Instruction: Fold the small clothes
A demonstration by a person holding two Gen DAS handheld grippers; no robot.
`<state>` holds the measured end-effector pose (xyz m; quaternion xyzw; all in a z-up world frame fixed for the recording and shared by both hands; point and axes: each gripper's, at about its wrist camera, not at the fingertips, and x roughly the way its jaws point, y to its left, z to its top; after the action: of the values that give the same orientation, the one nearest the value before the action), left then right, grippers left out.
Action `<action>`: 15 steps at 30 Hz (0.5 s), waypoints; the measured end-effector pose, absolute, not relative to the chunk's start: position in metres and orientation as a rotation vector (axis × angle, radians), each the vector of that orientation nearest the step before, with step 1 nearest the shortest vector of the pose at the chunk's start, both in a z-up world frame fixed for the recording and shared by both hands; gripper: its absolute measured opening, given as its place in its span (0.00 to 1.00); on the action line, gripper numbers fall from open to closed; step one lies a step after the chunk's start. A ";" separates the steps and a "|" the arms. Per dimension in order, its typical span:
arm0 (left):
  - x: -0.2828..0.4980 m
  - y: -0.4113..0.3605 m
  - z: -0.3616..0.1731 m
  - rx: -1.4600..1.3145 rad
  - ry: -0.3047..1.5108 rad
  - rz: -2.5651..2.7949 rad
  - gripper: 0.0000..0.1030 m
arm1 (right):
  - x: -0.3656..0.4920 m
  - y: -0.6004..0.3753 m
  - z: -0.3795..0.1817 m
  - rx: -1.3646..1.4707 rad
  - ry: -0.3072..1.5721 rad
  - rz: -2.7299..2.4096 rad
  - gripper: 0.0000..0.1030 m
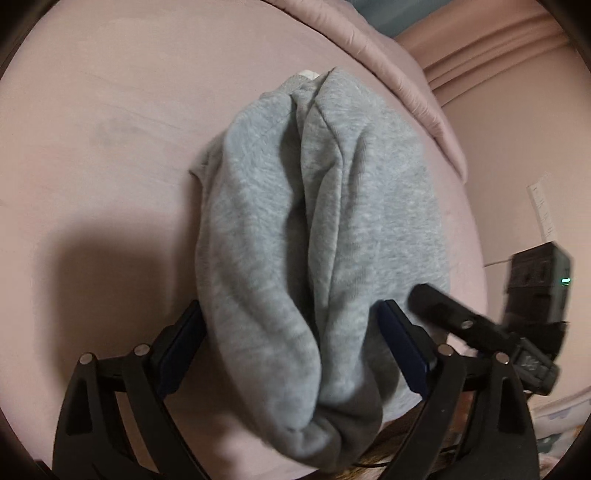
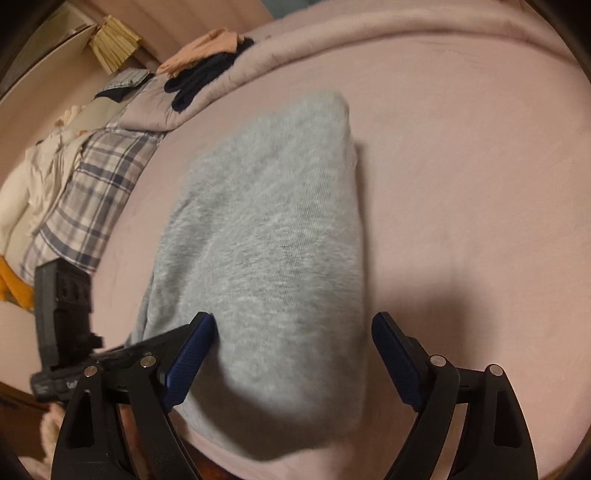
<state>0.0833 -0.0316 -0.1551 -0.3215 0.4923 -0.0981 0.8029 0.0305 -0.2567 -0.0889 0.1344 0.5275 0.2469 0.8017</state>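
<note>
A grey sweatshirt-fabric garment (image 1: 314, 221) lies folded lengthwise on the pink bed sheet (image 1: 110, 129), with a deep crease down its middle. My left gripper (image 1: 291, 314) is open, its blue-padded fingers on either side of the garment's near end. In the right wrist view the same garment (image 2: 273, 229) looks like a smooth folded slab. My right gripper (image 2: 293, 325) is open over its near end, the left pad (image 2: 192, 354) touching the cloth and the right pad (image 2: 395, 354) just off its edge. The right gripper's body shows in the left wrist view (image 1: 480, 325).
A pink duvet (image 2: 369, 33) is bunched along the far side of the bed. A plaid cloth (image 2: 92, 192), white clothes (image 2: 44, 166), dark socks (image 2: 199, 81) and a peach garment (image 2: 203, 48) lie at the far left. The left gripper's body (image 2: 62, 314) is at the left.
</note>
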 end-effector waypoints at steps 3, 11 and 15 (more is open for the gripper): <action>0.083 -0.029 -0.161 -0.788 1.046 -0.273 0.65 | 0.035 -0.254 -0.099 0.349 1.155 0.574 0.84; 0.078 -0.046 -0.134 -0.700 0.976 -0.256 0.37 | 0.033 -0.254 -0.098 0.422 1.150 0.638 0.53; 0.080 -0.072 -0.102 -0.565 0.916 -0.233 0.36 | 0.029 -0.252 -0.075 0.377 1.086 0.616 0.46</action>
<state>0.0804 -0.0721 -0.1019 -0.2685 0.4350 -0.1108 0.8523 0.0293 -0.2523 -0.0755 0.1753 0.5053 0.2866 0.7949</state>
